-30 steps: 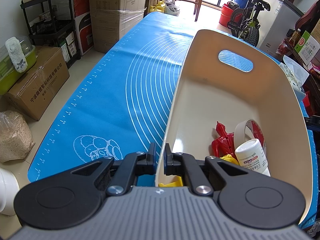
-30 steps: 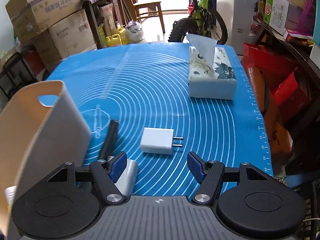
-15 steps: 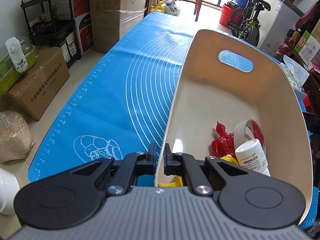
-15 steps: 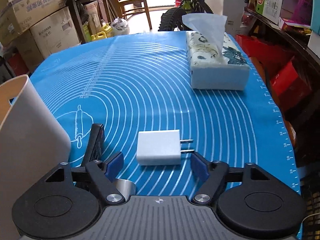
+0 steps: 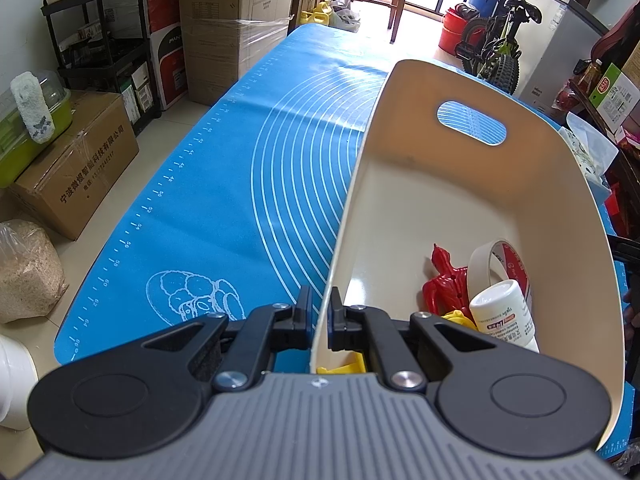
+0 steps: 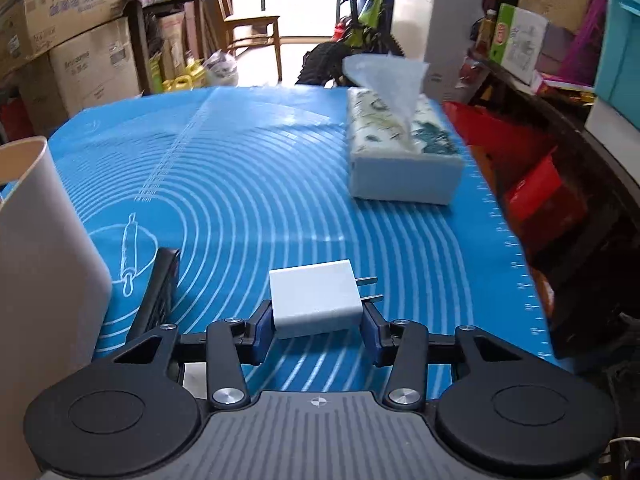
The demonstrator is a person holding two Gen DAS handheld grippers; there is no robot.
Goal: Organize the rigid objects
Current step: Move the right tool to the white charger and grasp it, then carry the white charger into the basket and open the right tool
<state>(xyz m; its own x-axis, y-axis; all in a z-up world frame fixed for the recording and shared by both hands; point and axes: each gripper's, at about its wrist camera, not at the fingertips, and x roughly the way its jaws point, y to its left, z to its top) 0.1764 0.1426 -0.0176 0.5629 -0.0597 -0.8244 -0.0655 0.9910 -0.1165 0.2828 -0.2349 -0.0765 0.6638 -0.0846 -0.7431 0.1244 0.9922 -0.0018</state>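
My left gripper [image 5: 319, 312] is shut on the near wall of the cream bin [image 5: 460, 184], one finger inside and one outside. In the bin lie a red figure [image 5: 446, 280], a tape roll [image 5: 486, 260], a white bottle [image 5: 504, 312] and a yellow piece [image 5: 344, 368]. In the right wrist view a white plug charger [image 6: 314, 300] lies on the blue mat [image 6: 240, 180], prongs to the right. My right gripper [image 6: 318, 326] is closing on it, and both blue pads touch its sides.
A black flat object [image 6: 158, 292] lies left of the charger, beside the bin's outer wall [image 6: 40, 260]. A tissue box [image 6: 400, 160] stands at the far right of the mat. Cardboard boxes, a chair and a bicycle surround the table.
My right gripper came down and forward over the charger, and its jaws narrowed from wide open until the pads met the charger's sides. The left gripper and the bin have not moved.
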